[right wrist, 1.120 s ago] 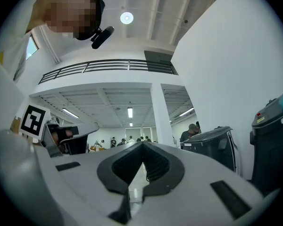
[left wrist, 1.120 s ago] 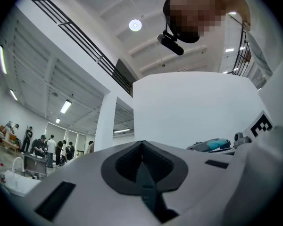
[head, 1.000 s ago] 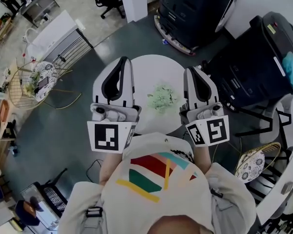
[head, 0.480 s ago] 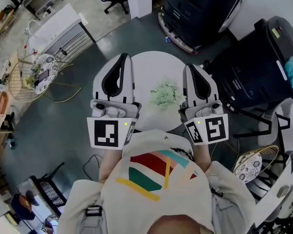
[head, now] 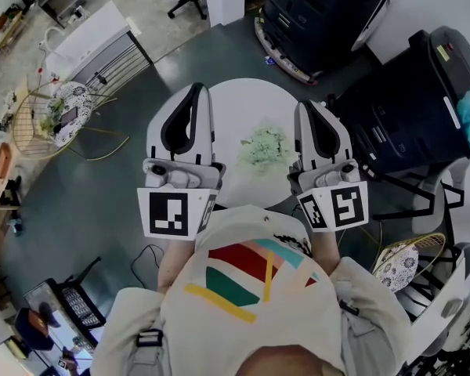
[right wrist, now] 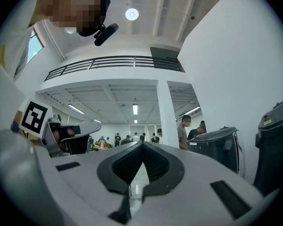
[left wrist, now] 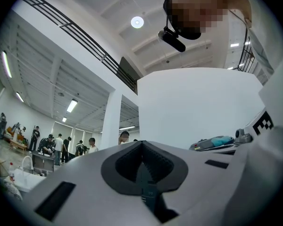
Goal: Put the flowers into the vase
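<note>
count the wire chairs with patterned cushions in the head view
2. One wire chair stands on the floor at far left of the head view; the second wire chair is at lower right, beside the person's right elbow. Others may be hidden behind the person.

Nothing here can be read as a word, brand or number: the black-and-white square marker (head: 172,214) behind the left gripper (head: 197,89) and its twin (head: 335,207) behind the right gripper (head: 307,106) are mere patterns, and the small yellow label (head: 438,51) on the big black machine (head: 407,108) right of that gripper is illegible.
</note>
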The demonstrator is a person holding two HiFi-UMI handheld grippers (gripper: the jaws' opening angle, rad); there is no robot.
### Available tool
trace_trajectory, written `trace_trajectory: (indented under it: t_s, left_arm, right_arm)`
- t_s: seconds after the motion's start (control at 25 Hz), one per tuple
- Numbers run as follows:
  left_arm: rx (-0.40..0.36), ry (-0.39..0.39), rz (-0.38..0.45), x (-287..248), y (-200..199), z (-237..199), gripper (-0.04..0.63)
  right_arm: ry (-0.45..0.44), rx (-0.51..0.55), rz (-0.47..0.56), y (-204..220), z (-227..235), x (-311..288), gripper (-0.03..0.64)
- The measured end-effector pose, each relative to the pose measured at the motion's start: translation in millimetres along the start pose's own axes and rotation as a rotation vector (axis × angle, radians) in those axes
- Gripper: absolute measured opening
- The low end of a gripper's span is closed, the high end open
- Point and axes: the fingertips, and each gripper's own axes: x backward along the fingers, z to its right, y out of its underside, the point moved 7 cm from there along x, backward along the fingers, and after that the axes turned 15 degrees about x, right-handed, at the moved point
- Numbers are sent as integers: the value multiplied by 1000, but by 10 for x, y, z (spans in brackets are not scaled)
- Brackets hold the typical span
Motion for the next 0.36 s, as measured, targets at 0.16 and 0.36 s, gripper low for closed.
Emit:
trace_trajectory:
  t_s: [0.16, 0.36]
  left_arm:
    - [-11, -2, 4, 14, -2, 12, 8]
    - [-15, -10, 20, -13, -44, -19, 8]
  right_arm:
    - [-8, 10, -14, 31, 11, 31, 8]
    - [-11, 7, -24, 63, 43, 50, 9]
